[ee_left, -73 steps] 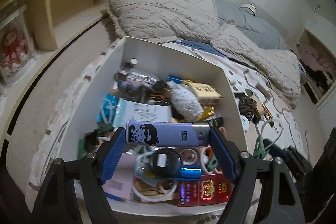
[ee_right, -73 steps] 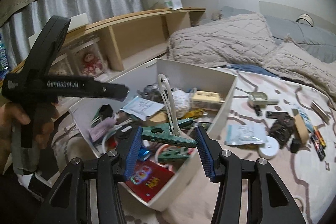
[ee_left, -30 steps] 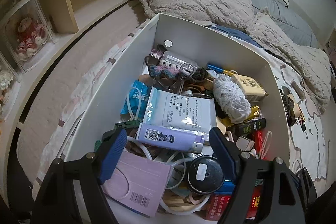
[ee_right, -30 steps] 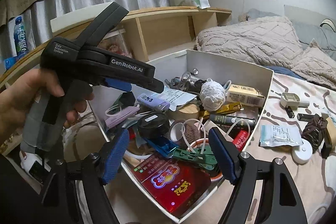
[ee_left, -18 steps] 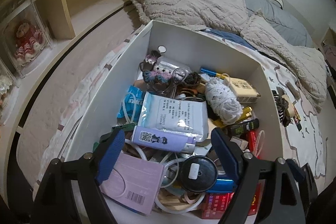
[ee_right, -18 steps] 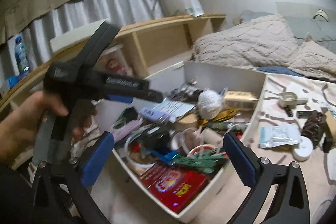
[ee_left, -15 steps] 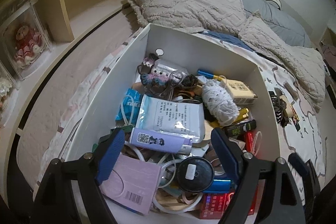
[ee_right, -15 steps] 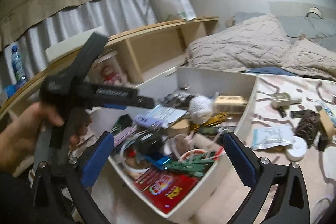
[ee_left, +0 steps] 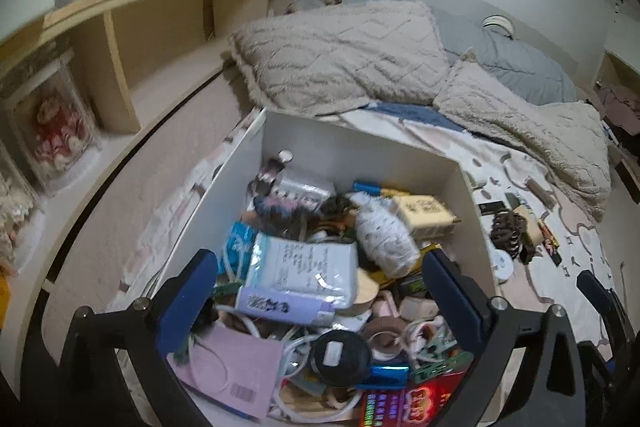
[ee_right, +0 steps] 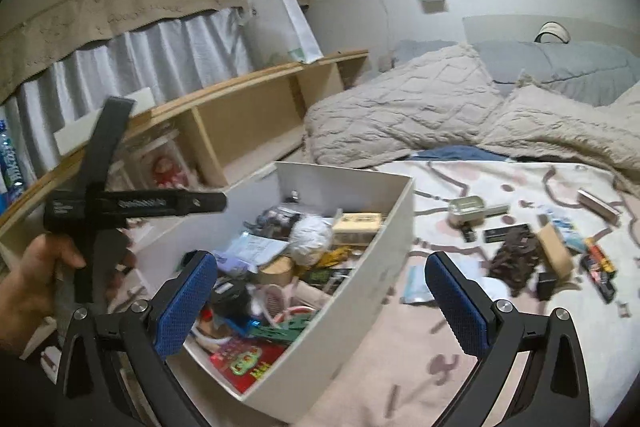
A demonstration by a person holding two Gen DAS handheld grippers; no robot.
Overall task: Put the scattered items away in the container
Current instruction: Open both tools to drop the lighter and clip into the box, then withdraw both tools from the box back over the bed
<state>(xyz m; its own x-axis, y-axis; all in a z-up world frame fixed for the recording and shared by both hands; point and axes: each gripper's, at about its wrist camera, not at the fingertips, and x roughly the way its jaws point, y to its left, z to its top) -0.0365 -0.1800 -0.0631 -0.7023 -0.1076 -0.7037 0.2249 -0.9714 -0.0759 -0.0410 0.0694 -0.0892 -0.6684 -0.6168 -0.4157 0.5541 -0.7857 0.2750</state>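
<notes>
A white box (ee_left: 352, 147) on the bed is full of small items; it also shows in the right wrist view (ee_right: 360, 307). A purple lighter (ee_left: 284, 305) lies inside it on top of a white packet. A green clothespin (ee_right: 288, 327) lies near the box's front corner. My left gripper (ee_left: 320, 291) is open and empty above the box. My right gripper (ee_right: 320, 295) is open and empty above the box's right wall. Scattered items lie on the blanket to the right: a dark hair claw (ee_right: 516, 255), a small metal tin (ee_right: 466, 207), a white packet (ee_right: 416, 287) and a white round disc (ee_left: 502, 265).
Beige pillows (ee_left: 340, 59) and a grey duvet (ee_left: 512, 63) lie beyond the box. A wooden shelf (ee_left: 160, 27) runs along the left with a doll in a clear case (ee_left: 52, 131). The left hand and its gripper body (ee_right: 104, 203) show in the right wrist view.
The left gripper let go of the purple lighter into the box and drew back. The right gripper released the green clothespin into the box, opened wide and swung right.
</notes>
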